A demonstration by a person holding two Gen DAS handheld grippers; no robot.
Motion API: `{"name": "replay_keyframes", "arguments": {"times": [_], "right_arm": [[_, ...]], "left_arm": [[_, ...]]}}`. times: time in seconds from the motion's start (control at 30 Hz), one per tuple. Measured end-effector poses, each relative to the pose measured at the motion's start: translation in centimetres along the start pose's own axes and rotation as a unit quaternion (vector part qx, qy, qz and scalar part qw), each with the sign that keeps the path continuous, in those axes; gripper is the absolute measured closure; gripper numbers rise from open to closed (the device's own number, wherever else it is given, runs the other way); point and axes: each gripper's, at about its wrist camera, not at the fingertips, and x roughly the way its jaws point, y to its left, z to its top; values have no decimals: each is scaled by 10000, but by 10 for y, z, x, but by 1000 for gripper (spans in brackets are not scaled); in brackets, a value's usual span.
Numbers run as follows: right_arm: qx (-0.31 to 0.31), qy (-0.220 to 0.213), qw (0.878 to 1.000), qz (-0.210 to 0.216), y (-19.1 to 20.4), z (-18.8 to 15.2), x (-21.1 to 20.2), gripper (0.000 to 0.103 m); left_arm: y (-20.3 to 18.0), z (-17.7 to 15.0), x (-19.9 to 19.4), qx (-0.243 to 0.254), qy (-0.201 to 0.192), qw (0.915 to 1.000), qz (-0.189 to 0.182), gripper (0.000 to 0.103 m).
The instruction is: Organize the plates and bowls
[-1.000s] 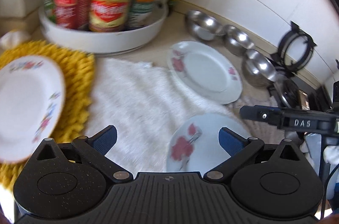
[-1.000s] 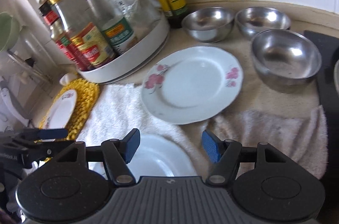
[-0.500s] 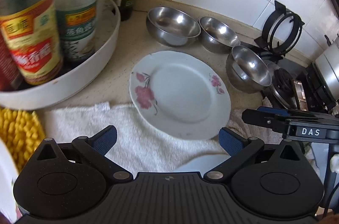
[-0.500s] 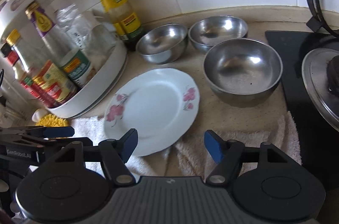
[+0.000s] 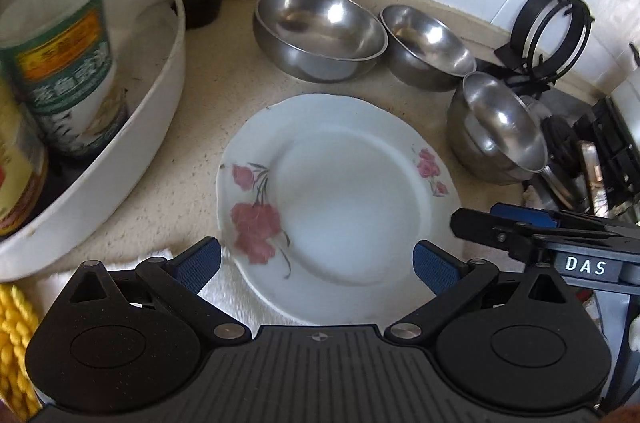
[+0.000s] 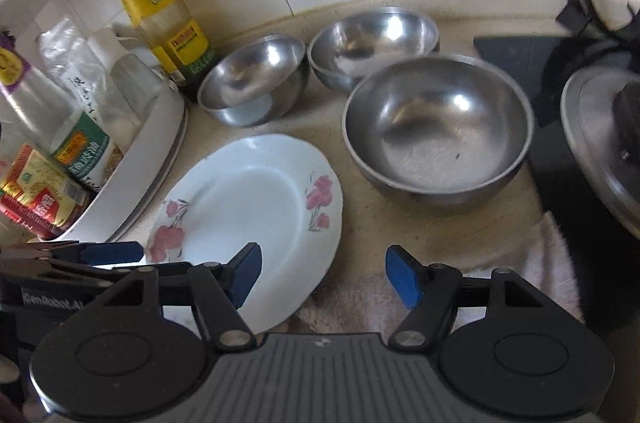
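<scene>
A white plate with pink flowers lies on the counter, its near edge on a white towel; it also shows in the right wrist view. Three steel bowls stand behind it: a left bowl, a middle bowl and a right bowl. In the right wrist view the right bowl is nearest. My left gripper is open, its fingers on either side of the plate's near edge. My right gripper is open and empty, in front of the large bowl.
A white turntable tray of sauce bottles stands at the left. A yellow-labelled bottle stands by the wall. A stove with a pot lid is at the right. A yellow mat lies at the near left.
Both grippers have moved forward and right, toward the flowered plate and the steel bowls. The nearer plates and the yellow mat have dropped out of view. Both stay open.
</scene>
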Motion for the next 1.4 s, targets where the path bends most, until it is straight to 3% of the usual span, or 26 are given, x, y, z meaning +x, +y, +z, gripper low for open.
{"name": "replay_keyframes", "arguments": {"times": [0.07, 0.3, 0.63, 0.9, 1.03, 1.17, 1.27, 1.4], "right_arm": [[130, 82, 9999, 27, -2, 1, 8, 27], [108, 69, 9999, -42, 8, 10, 23, 33], [63, 83, 9999, -79, 6, 19, 26, 35], [255, -174, 9995, -43, -3, 14, 22, 35], [-118, -133, 9996, -231, 4, 13, 23, 36], [-212, -87, 9997, -116, 7, 13, 24, 48], [-327, -39, 9994, -44, 14, 11, 27, 48], [-205, -13, 9997, 101, 9, 11, 25, 49]], "left_arm": [[-2, 3, 5, 93, 16, 9999, 80, 0], [0, 13, 19, 213, 18, 9991, 373, 1], [4, 24, 32, 181, 11, 9991, 377, 0], [2, 23, 36, 383, -82, 9971, 653, 1], [1, 22, 37, 419, -121, 9966, 703, 1], [3, 22, 35, 402, -157, 9969, 657, 2], [-2, 22, 32, 526, -156, 9974, 465, 6], [-3, 22, 30, 545, -145, 9973, 479, 6]]}}
